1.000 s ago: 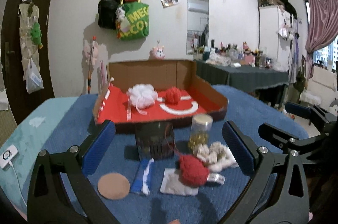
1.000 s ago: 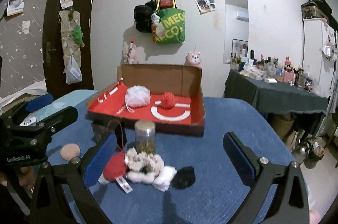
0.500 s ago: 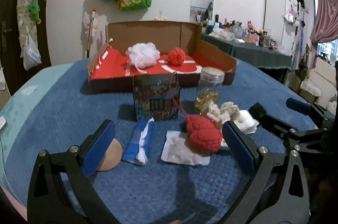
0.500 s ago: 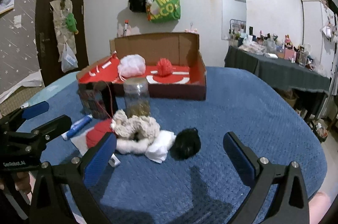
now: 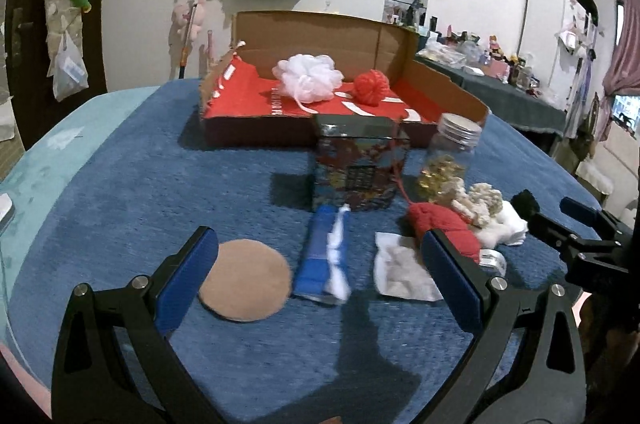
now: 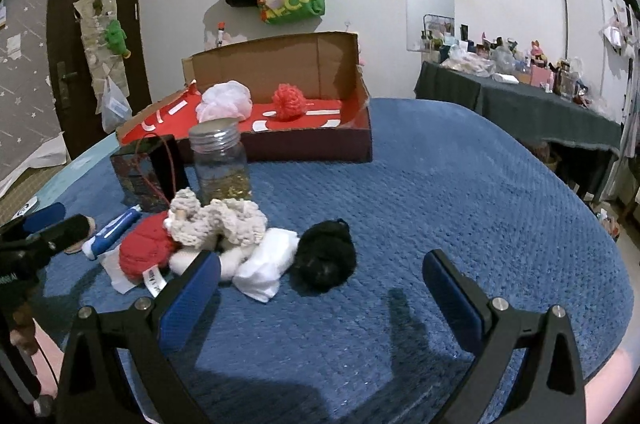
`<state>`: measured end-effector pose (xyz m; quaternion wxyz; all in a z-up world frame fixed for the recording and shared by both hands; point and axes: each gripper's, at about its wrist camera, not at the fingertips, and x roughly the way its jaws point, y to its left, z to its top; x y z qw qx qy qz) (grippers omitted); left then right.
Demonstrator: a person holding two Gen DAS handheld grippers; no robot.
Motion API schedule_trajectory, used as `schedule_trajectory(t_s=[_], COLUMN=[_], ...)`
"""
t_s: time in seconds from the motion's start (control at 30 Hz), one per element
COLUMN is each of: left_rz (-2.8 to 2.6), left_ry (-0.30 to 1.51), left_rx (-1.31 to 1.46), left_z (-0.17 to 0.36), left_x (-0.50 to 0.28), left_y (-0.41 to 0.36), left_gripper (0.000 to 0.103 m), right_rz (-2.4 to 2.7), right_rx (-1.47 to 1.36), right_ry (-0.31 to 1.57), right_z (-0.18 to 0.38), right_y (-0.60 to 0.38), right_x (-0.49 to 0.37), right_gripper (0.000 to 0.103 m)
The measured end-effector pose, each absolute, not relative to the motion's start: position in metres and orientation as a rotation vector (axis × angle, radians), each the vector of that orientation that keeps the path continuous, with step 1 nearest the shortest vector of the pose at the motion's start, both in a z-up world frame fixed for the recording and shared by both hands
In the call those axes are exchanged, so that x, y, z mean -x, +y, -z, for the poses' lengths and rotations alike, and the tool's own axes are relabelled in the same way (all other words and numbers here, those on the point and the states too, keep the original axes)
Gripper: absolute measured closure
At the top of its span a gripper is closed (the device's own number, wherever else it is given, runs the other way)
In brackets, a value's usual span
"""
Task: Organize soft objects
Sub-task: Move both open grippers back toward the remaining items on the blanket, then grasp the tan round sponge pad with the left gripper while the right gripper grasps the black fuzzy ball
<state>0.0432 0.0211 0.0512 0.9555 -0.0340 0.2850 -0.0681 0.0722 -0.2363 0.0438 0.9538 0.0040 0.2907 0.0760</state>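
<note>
Both tongs hover spread wide and empty above the blue quilted tabletop (image 6: pixel 460 207). The left tongs (image 5: pixel 318 274) frame a blue-and-white tube (image 5: pixel 326 258), with a round tan felt disc (image 5: pixel 246 280) by the left pad. The right tongs (image 6: pixel 320 288) sit just short of a fuzzy black pom-pom (image 6: pixel 326 254), which touches a white cloth wad (image 6: pixel 266 262) beside a cream knitted piece (image 6: pixel 218 218) and a red knitted ball (image 6: pixel 146 252). Farther back, the red-lined cardboard box (image 6: pixel 304 143) holds a white mesh pouf (image 6: pixel 226 99) and a red yarn pom-pom (image 6: pixel 289 101).

two red yarn balls (image 5: pixel 371 87), one jar (image 5: pixel 451 151), perhaps
</note>
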Motion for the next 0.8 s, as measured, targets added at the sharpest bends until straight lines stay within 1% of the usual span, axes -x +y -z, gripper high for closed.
schedule_trajectory(t_s=[0.4, 0.57, 0.6, 0.67, 0.7, 0.77, 0.8], left_rz=[0.1, 0.093, 0.095, 0.097, 0.101, 0.119, 0.12], left_ry=[0.643, 0.678, 0.685, 0.693, 0.696, 0.701, 0.698], left_rx=[0.039, 0.013, 0.01, 0.002, 0.001, 0.002, -0.001], left_z=[-0.045, -0.033, -0.03, -0.026, -0.024, -0.019, -0.018], left_x=[-0.05, -0.05, -0.051, -0.053, -0.055, -0.057, -0.057], left_y=[0.054, 0.06, 0.06, 0.061, 0.061, 0.062, 0.062], left_gripper=[0.0, 0.0, 0.0, 0.003, 0.007, 0.012, 0.022], right_rz=[-0.124, -0.119, -0.123, -0.131, -0.138, -0.16, -0.177], right_rx=[-0.048, -0.056, -0.061, -0.071, -0.073, -0.074, -0.075], right_ry=[0.613, 0.632, 0.637, 0.642, 0.646, 0.651, 0.652], right_z=[-0.039, -0.035, -0.034, -0.032, -0.031, -0.029, -0.028], right_y=[-0.254, -0.261, -0.262, -0.262, -0.262, -0.26, -0.259], right_x=[-0.084, -0.09, -0.092, -0.094, -0.096, -0.098, -0.099], right_gripper=[0.001, 0.015, 0.016, 0.023, 0.025, 0.033, 0.037])
